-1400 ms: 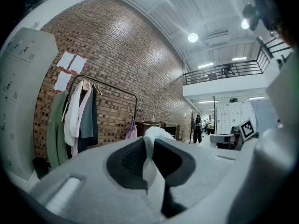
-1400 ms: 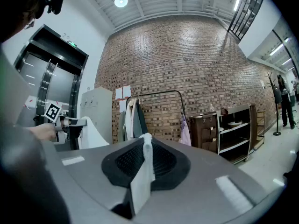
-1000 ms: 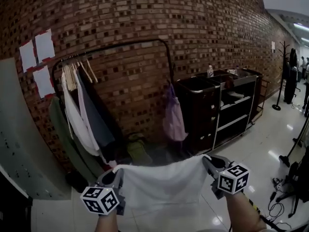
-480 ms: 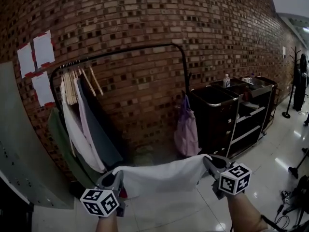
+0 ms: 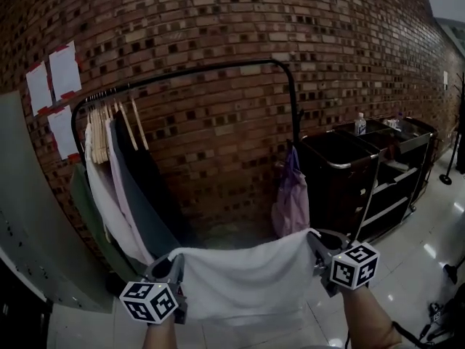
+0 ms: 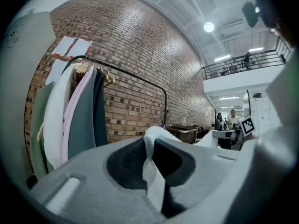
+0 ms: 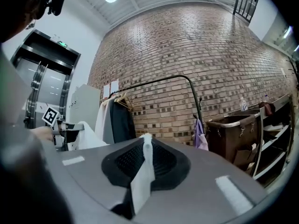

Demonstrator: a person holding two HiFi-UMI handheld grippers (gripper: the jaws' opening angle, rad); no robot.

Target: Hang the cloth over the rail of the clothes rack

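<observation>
Both grippers, left (image 5: 173,269) and right (image 5: 317,247), are clamped on the cloth (image 5: 247,278) corners, so I'd keep it taut and lift well above the rail (image 5: 196,71) before draping.

The head view has closed in on the clothes rack (image 5: 218,70), which now fills more of the picture. Its right post stands at 1 o'clock instead of 12. The hanging garments (image 5: 123,187) at 9 o'clock look larger. The purple bag (image 5: 290,202) has slid from the centre toward 3 o'clock, and the black cart (image 5: 363,173) has drifted out to the 3 o'clock edge. The cloth (image 5: 247,275), stretched between the left gripper (image 5: 176,262) and the right gripper (image 5: 314,240), has come nearer the rack. At 6 o'clock it now covers the floor under the rail.
</observation>
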